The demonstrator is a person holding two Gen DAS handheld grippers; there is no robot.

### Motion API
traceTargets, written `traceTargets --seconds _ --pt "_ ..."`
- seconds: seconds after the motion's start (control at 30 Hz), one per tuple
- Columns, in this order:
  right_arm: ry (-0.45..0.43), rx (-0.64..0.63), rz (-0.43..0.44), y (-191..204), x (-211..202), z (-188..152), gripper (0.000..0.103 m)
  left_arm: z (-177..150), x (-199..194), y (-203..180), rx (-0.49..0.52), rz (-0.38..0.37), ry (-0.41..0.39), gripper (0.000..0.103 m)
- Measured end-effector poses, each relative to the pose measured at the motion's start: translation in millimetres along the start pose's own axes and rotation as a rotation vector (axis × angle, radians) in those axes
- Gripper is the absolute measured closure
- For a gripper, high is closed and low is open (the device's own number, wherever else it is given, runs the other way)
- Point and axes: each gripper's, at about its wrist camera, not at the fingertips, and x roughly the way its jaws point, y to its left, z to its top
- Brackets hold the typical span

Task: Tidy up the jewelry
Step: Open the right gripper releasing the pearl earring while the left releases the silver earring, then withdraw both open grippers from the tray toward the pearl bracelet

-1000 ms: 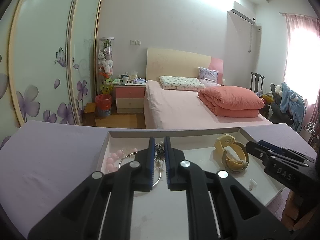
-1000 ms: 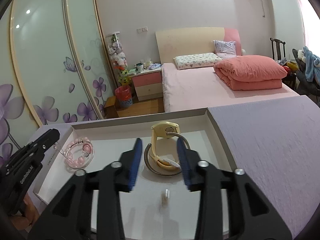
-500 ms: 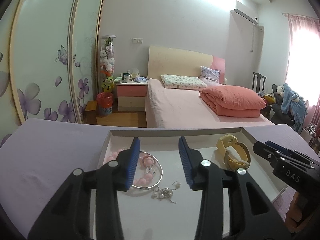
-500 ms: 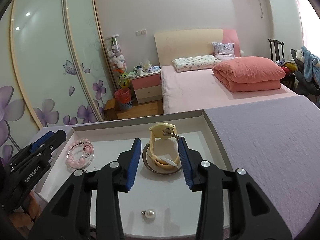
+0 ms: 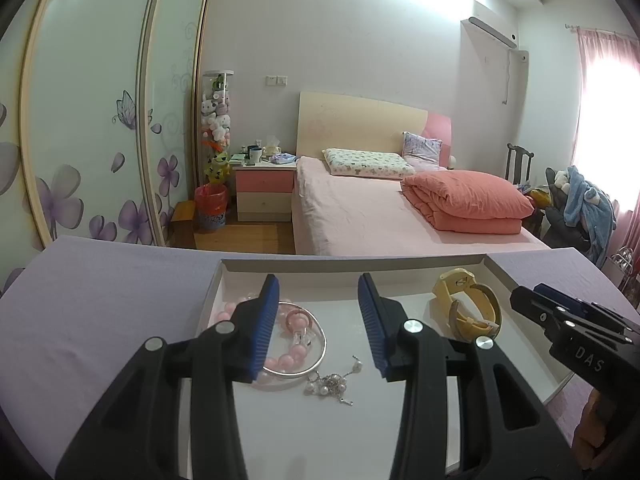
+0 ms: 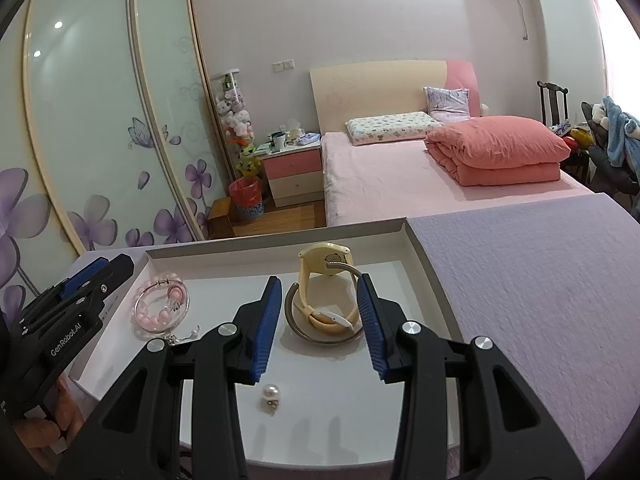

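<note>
A shallow white tray point(image 5: 352, 265) lies on a lilac cloth. My left gripper point(image 5: 318, 280) hovers open over its left part with nothing between the pads. Below it lie a pink bead bracelet point(image 5: 286, 360) inside a silver bangle point(image 5: 320, 356) and a small pearl cluster earring point(image 5: 332, 385). A yellow watch point(image 5: 466, 312) sits at the tray's right. My right gripper point(image 6: 319, 280) is open too, just short of that yellow watch point(image 6: 320, 258) and the grey bangle point(image 6: 320, 338) around it. A single pearl earring point(image 6: 271, 394) lies under the right fingers.
The lilac cloth point(image 6: 540, 280) stretches wide to the right of the tray. Each gripper shows at the edge of the other's view: the right one point(image 5: 532, 294), the left one point(image 6: 112, 266). A bed point(image 5: 380, 216), a nightstand and sliding wardrobe doors stand beyond the table.
My left gripper was shut on the pearl cluster earring; it opened and the earring now lies on the tray beside the bracelet. The right gripper's jaws have kept the same gap.
</note>
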Motion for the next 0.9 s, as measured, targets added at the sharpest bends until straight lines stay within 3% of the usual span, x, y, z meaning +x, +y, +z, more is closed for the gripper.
traceTargets --seconds 0.2,0.53,0.9 --pt "0.0 -0.02 0.004 -0.9 -10.8 -4.5 0.062 -4.3 -15.5 8.3 -0.008 -0.014 0.001 0.058" --pt "0.016 -0.07 0.022 -4.3 -60.8 -37.6 0.06 -36.4 -80.2 33.7 -0.038 -0.037 0.032 0.05" --pt "0.113 -0.09 0.023 -4.6 -100.6 -81.7 0.059 -65.8 -137.7 50.3 -0.039 -0.03 0.066 0.044"
